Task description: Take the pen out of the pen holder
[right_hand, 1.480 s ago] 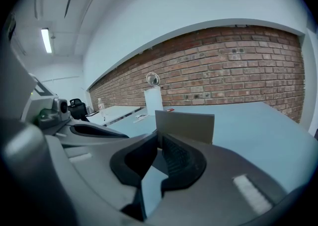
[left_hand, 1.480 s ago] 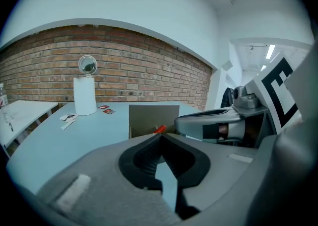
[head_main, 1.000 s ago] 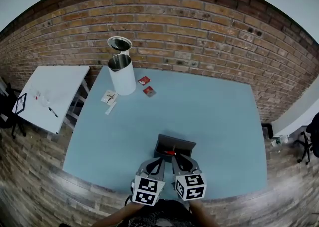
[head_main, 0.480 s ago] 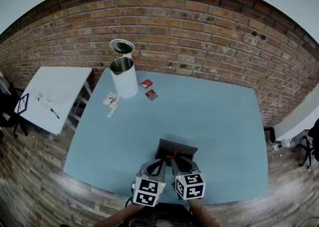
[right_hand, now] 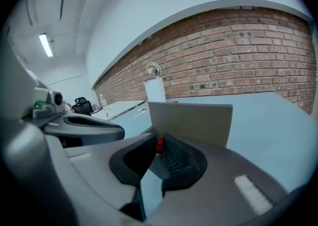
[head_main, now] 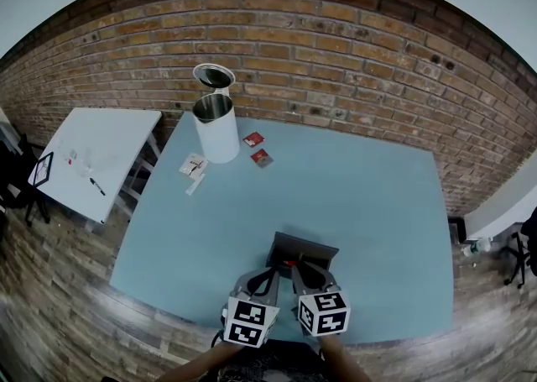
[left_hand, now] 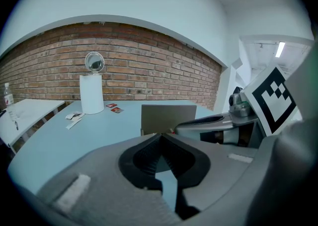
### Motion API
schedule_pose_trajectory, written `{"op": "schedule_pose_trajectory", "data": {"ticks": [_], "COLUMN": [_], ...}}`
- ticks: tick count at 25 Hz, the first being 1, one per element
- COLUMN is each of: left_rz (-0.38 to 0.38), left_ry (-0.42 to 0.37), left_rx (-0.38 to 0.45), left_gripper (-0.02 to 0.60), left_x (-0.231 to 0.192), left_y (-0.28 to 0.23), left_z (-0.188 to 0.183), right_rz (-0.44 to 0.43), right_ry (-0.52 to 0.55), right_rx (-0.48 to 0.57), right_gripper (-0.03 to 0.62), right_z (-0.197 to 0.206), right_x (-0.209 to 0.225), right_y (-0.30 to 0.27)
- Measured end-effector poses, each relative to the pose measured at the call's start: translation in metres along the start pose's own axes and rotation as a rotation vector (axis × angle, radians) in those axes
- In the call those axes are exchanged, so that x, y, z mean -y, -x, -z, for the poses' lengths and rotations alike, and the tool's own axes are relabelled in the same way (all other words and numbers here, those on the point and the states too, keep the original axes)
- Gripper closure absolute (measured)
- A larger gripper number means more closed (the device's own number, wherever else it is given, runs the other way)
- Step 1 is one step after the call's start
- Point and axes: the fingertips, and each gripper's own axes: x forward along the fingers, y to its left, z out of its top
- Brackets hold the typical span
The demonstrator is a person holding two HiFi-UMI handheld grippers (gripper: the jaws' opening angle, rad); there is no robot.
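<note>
One red pen [right_hand: 159,145] pinched in right tool [right_hand: 158,139] at near side of pen holder [right_hand: 195,120]; left tool [left_hand: 161,135] clenched empty beside.

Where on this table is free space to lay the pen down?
The right half of the table is bare; so is the middle between the pen holder and the white canister. Crowded: the far left corner, with red packets and paper slips, and the near edge, where the right gripper holds the pen at the holder.
</note>
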Motion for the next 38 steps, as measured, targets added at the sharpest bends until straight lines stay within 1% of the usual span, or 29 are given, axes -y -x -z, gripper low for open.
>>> {"op": "schedule_pose_trajectory", "data": {"ticks": [9, 17, 26, 38], "left_rz": [0.005, 0.021, 0.045, 0.076], "left_ry": [-0.003, -0.02, -0.031, -0.033], "left_rx": [0.014, 0.025, 0.037, 0.071], "left_gripper": [0.58, 0.58, 0.58, 0.58], "left_x": [0.002, 0.01, 0.023, 0.042], "left_y": [0.007, 0.014, 0.021, 0.036], "left_z": [0.0, -0.002, -0.003, -0.004], "right_rz": [0.012, 0.027, 0.047, 0.067], "right_ry": [0.02, 0.011, 0.015, 0.042], "right_rx": [0.046, 0.093, 0.169, 0.224], "right_gripper": [0.548, 0.548, 0.548, 0.548], "right_z": [-0.014, -0.025, -0.037, -0.037], "right_x": [-0.004, -0.005, -0.009, -0.02], "right_y": [0.012, 0.03, 0.059, 0.093]}}
